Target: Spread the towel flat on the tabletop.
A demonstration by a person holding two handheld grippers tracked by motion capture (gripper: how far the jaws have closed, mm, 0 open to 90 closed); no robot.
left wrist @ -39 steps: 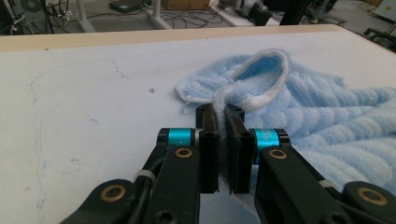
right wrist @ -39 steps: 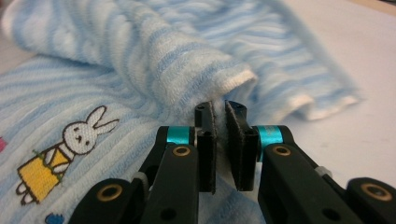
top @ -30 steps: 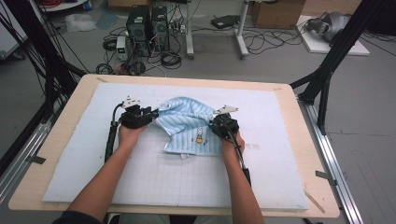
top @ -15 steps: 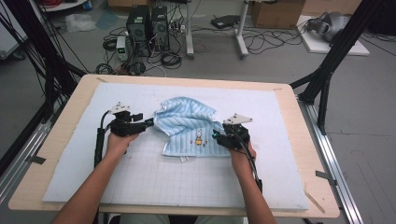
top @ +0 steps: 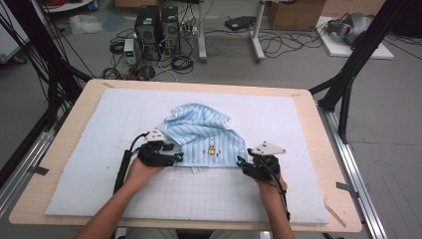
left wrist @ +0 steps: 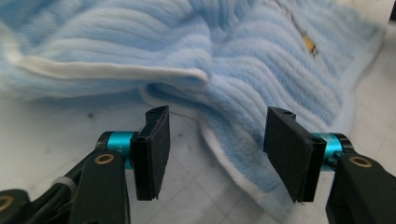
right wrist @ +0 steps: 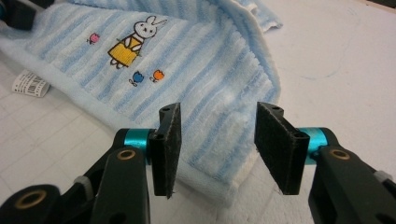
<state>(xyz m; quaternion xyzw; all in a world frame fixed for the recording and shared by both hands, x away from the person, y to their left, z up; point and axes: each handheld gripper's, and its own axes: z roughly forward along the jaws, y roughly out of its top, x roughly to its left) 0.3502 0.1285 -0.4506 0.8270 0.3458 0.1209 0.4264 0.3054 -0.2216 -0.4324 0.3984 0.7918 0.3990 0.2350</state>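
A light blue striped towel (top: 204,137) lies crumpled near the middle of the bench (top: 64,149), on the pale gridded mat (top: 209,194) that covers it. Its near edge is spread fairly flat, while the part toward twelve o'clock is bunched into folds. A small embroidered rabbit (right wrist: 130,42) in a yellow dress sits on the flat part, with tiny flowers beside it, and a white label (right wrist: 30,84) sticks out from the near hem. The left gripper (top: 171,158) stands at the towel's eight o'clock corner; its fingers (left wrist: 154,149) are apart, having just closed a little, and the towel's white-edged hem lies between them without either pad pressing on it. The right gripper (top: 242,163) stands at the towel's four o'clock corner; its fingers (right wrist: 168,149) are likewise apart, with the corner of the towel lying on the mat between them and no pad touching the cloth. Both hands come in from six o'clock, a cable trailing along each forearm. Beyond the bench, at twelve o'clock, computer towers (top: 157,25) and tangled cables sit on the floor.
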